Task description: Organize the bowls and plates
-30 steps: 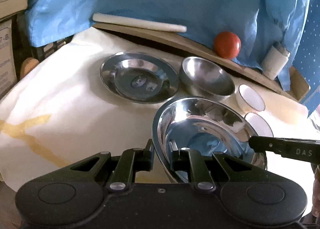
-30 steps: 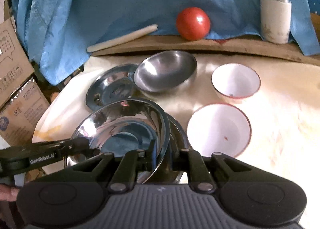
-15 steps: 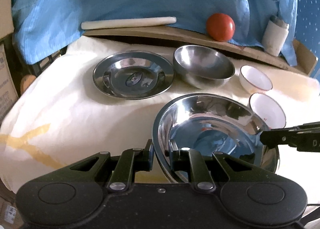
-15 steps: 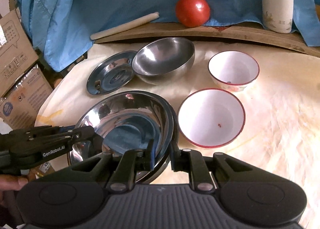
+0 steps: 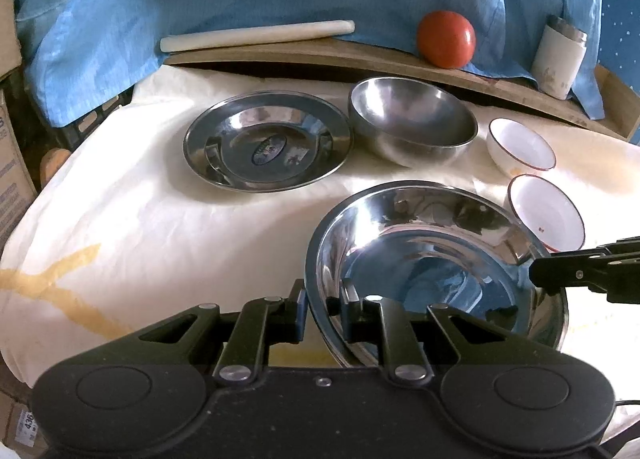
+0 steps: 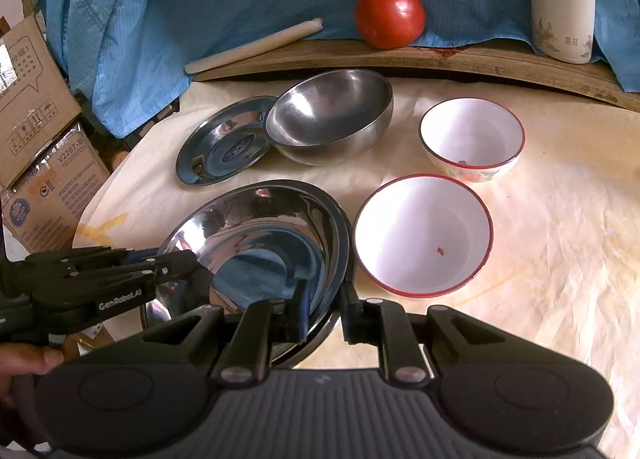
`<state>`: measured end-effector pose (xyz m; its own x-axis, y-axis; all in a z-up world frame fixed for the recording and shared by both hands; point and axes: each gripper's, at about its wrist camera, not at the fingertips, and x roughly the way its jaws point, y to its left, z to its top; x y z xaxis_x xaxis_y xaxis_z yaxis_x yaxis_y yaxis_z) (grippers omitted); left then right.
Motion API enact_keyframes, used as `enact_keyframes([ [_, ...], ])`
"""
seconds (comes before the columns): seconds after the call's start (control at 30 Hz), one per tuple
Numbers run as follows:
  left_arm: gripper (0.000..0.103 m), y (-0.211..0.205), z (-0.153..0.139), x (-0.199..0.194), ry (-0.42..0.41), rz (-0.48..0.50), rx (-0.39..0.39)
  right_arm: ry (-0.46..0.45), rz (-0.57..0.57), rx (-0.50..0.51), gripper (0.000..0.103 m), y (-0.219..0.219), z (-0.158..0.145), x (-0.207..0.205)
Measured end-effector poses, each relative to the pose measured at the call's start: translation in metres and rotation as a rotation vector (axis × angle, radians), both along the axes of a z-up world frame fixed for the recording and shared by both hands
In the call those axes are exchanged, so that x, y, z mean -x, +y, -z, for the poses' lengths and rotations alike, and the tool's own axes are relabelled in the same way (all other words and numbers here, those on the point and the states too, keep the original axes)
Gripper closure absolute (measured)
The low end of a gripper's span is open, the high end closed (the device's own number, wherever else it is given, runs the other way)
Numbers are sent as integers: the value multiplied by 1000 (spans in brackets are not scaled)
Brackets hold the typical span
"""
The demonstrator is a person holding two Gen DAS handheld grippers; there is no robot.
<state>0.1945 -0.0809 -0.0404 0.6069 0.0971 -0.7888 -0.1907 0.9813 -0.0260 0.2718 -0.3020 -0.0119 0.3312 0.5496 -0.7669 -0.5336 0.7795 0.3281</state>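
At lower left of the right wrist view, the left gripper (image 6: 196,265) is seen pinching the near steel bowl's (image 6: 256,243) rim. Bottom centre, the same rim is clamped by the right gripper (image 6: 324,313). Upper centre, a steel plate (image 6: 224,147) and second steel bowl (image 6: 332,115) are touching; two white bowls (image 6: 424,235) sit right.

Glossy mirror-bright steel bowl (image 5: 436,259) on creased matt cloth (image 5: 160,227)

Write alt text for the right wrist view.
The right gripper and left gripper both clamp the rim of a shiny steel bowl over a cream cloth. Beyond sit two white bowls, a steel plate, another steel bowl and a tomato.
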Motion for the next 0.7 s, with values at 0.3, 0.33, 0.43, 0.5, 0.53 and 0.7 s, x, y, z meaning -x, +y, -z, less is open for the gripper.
enact_keyframes([
  [0.3, 84, 3, 3, -7, 17, 39, 5, 4, 25, 10, 85, 3, -1, 1],
  [0.33, 84, 4, 3, -8, 21, 47, 6, 4, 28, 11, 83, 3, -2, 1],
  [0.43, 84, 4, 4, -9, 32, 71, 6, 3, 33, 16, 79, 5, -2, 2],
  [0.5, 84, 5, 5, -9, 37, 85, 9, 4, 40, 17, 75, 5, -2, 2],
  [0.53, 84, 6, 5, -9, 36, 92, 11, 4, 44, 22, 74, 6, -2, 3],
  [0.7, 82, 9, 6, -9, 43, 123, 24, 2, 55, 23, 72, 7, -2, 3],
])
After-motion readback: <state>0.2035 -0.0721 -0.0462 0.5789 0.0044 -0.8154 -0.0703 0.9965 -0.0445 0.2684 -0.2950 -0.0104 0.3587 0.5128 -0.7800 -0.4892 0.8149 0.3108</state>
